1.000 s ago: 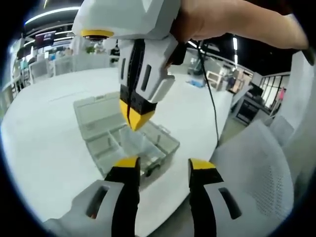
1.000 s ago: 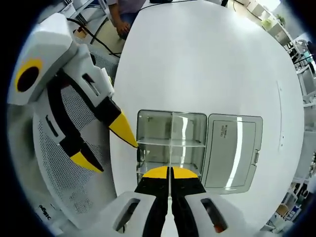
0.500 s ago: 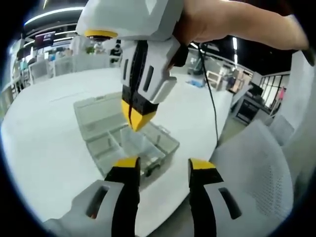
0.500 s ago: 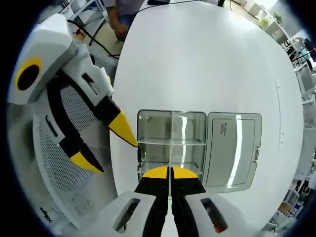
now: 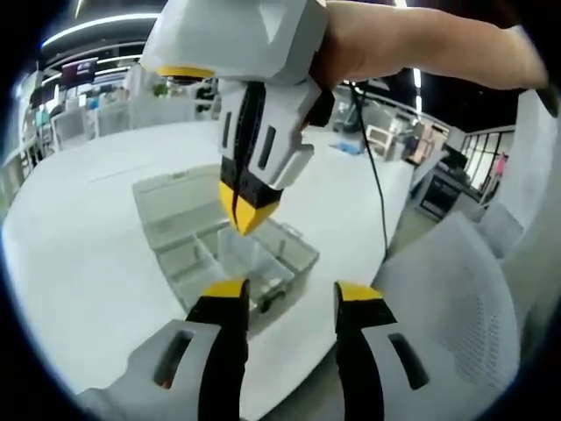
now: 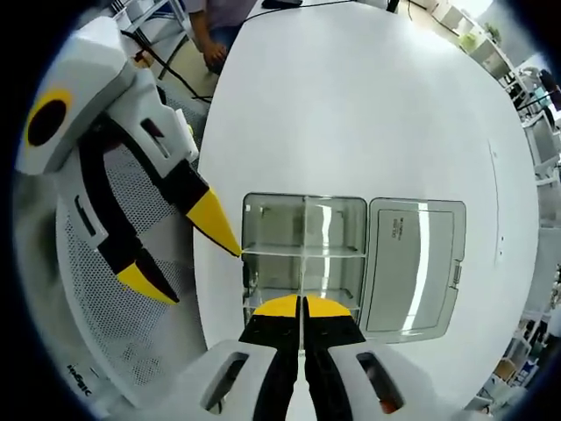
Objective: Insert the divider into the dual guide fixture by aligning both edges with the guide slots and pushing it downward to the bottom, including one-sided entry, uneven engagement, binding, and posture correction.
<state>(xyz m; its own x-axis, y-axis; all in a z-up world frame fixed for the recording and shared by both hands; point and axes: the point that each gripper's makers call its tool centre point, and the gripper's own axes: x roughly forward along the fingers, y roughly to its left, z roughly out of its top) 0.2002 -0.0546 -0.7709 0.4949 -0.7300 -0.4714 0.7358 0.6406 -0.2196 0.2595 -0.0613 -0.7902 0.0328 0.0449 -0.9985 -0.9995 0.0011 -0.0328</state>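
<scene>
Right gripper view: right tongs [image 6: 301, 304] closed on divider [image 6: 301, 254], partly seated in box [image 6: 263, 215]; left tongs [image 6: 180, 259], 9 o'clock, open, empty.

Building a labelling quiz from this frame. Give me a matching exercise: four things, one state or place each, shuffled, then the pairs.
Things:
1. left hand-held gripper
2. right hand-held gripper
3. box lid
4. divider

States or places:
A. lying open flat on the white table, beside the clear box
B. jaws apart, holding nothing
C. thin clear strip standing on edge in the box
D. jaws shut on the thin clear strip, above the box

Pairs: 1-B, 2-D, 3-A, 4-C
</scene>
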